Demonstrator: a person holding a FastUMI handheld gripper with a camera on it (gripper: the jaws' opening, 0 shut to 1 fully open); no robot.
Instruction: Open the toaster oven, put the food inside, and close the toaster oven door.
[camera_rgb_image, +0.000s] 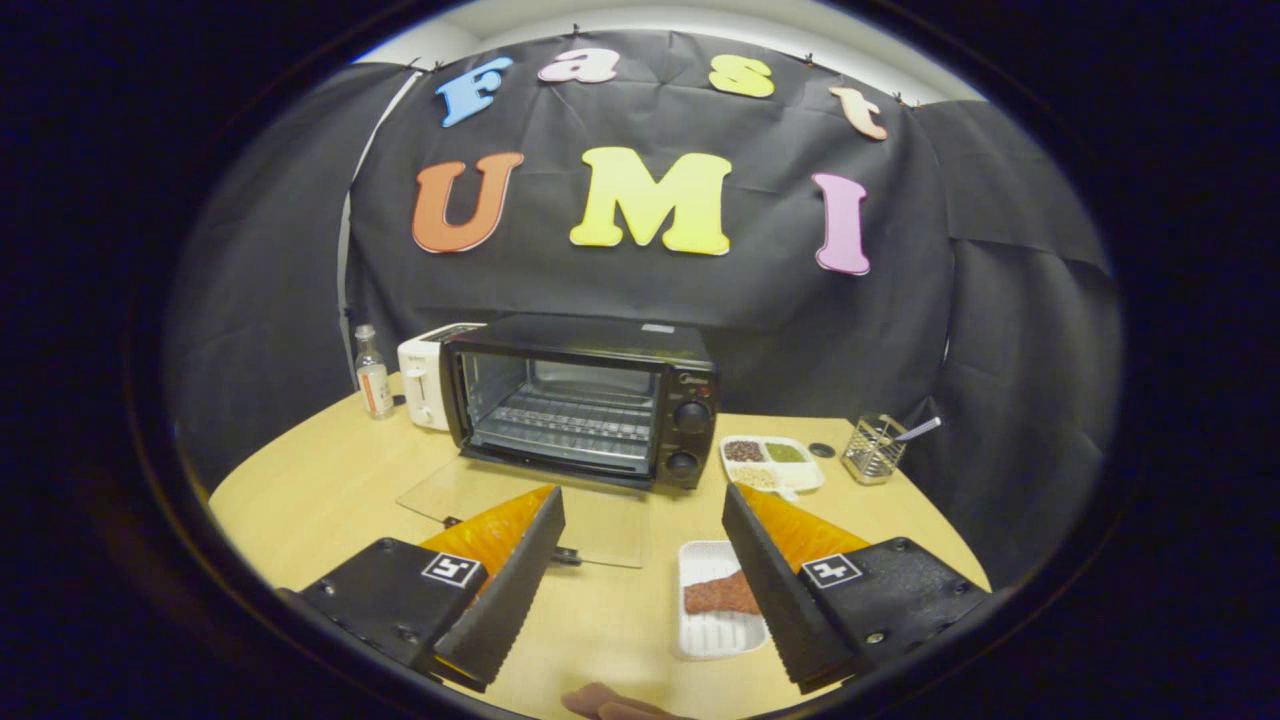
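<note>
A black toaster oven (585, 395) stands at the back of the round wooden table (320, 490). Its glass door (530, 505) is folded down flat onto the table, and the wire rack inside shows. A white ridged tray (712, 632) with a brown slab of food (722, 596) lies on the table just ahead of the right finger, partly hidden by it. My gripper (640, 505) is open, with nothing between its fingers, and hangs above the table short of the oven door.
A white toaster (425, 380) and a small bottle (372, 375) stand left of the oven. To its right are a white divided dish (772, 462) of seasonings, a small dark disc (821, 450) and a wire mesh cup (872, 450) with utensils. Fingertips of a hand (605, 703) show below.
</note>
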